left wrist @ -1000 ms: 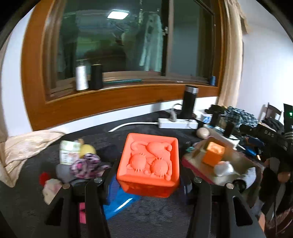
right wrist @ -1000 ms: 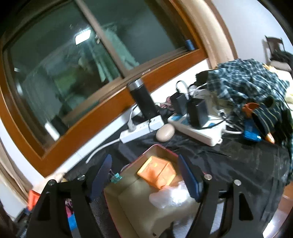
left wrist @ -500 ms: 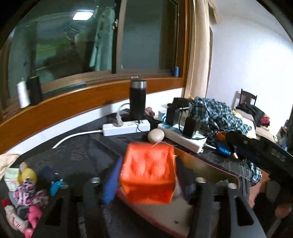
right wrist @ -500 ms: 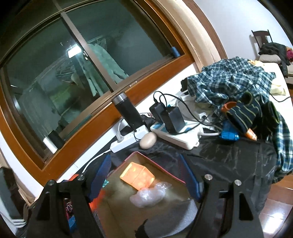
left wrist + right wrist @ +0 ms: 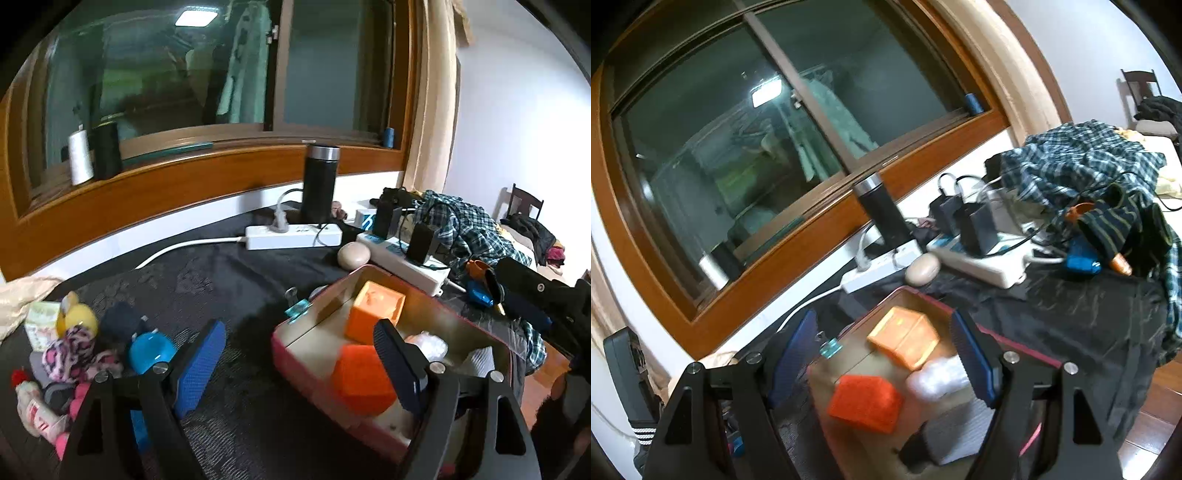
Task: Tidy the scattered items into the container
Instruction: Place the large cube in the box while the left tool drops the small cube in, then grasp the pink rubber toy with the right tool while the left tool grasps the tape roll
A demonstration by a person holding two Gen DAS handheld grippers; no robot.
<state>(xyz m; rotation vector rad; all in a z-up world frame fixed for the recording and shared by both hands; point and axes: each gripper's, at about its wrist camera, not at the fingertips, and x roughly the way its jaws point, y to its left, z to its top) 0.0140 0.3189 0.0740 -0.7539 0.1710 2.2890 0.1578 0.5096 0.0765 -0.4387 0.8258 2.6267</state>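
Observation:
A pink-walled box [image 5: 317, 384] stands on the dark cloth. In it lie a bright orange moulded block [image 5: 362, 380], a paler orange cube [image 5: 375, 314] and a wad of clear plastic wrap [image 5: 424, 341]. My left gripper [image 5: 299, 365] hangs open over the box's near left corner with nothing between its blue pads. My right gripper [image 5: 882, 358] is also open and empty above the box [image 5: 1027, 347]; below it I see the orange block [image 5: 864, 402], the cube [image 5: 905, 341] and the wrap [image 5: 934, 376]. A heap of small items sits at far left, with a blue ball [image 5: 151, 352], a yellow toy [image 5: 75, 319] and a pink scrunchie [image 5: 66, 350].
Behind the box are a beige pebble-shaped object [image 5: 354, 256], two white power strips [image 5: 293, 236] with chargers plugged in, and a black flask [image 5: 319, 184] under the window sill. A plaid shirt [image 5: 469, 225] is piled at right. A teal binder clip [image 5: 297, 310] lies at the box's corner.
My left gripper carried the orange block to the right over the box and opened; the block now lies in the box. The right gripper's view shifted only slightly.

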